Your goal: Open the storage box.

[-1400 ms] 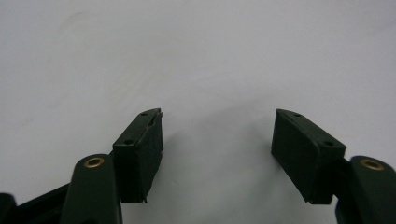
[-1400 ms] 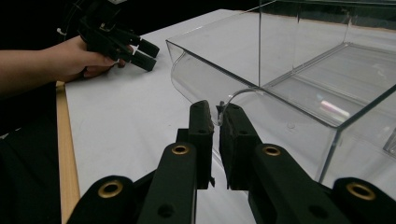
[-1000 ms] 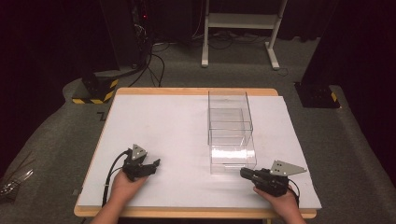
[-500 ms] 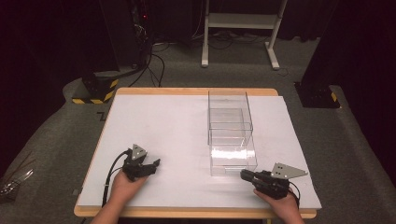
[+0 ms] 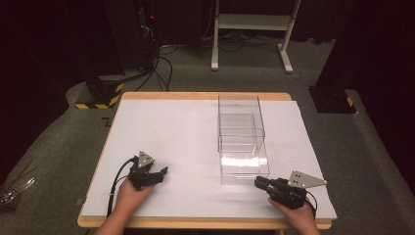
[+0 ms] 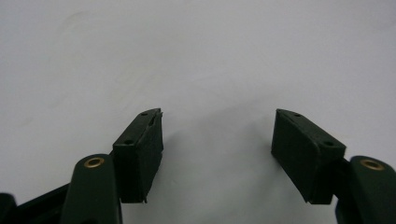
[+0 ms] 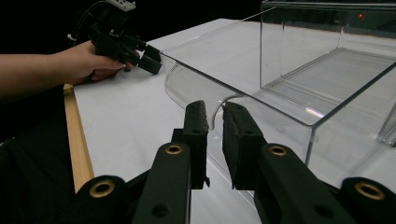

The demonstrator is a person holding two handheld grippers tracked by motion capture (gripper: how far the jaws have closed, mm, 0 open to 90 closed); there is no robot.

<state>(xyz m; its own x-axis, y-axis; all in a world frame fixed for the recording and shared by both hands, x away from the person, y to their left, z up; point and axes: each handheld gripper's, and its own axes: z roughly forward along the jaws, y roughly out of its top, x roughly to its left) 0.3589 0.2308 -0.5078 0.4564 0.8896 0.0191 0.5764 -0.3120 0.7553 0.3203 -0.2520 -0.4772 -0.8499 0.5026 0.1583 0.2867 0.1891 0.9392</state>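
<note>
A clear plastic case (image 5: 240, 115) stands right of the table's middle, with its clear drawer (image 5: 243, 164) slid out toward me. My right gripper (image 5: 257, 182) lies at the drawer's front right corner. In the right gripper view its jaws (image 7: 215, 114) are opening, a narrow gap between the pads. The curved lip of the drawer front (image 7: 196, 88) sits in that gap, and the pads do not press on it. My left gripper (image 5: 164, 171) rests at the front left of the table. Its jaws (image 6: 217, 135) stand open over bare white surface, also seen far off as the left gripper (image 7: 152, 60).
The table (image 5: 161, 122) has a white top with a wooden rim. Beyond it stand a white metal frame (image 5: 252, 22), cables and a yellow-black striped block (image 5: 100, 95) on the grey floor.
</note>
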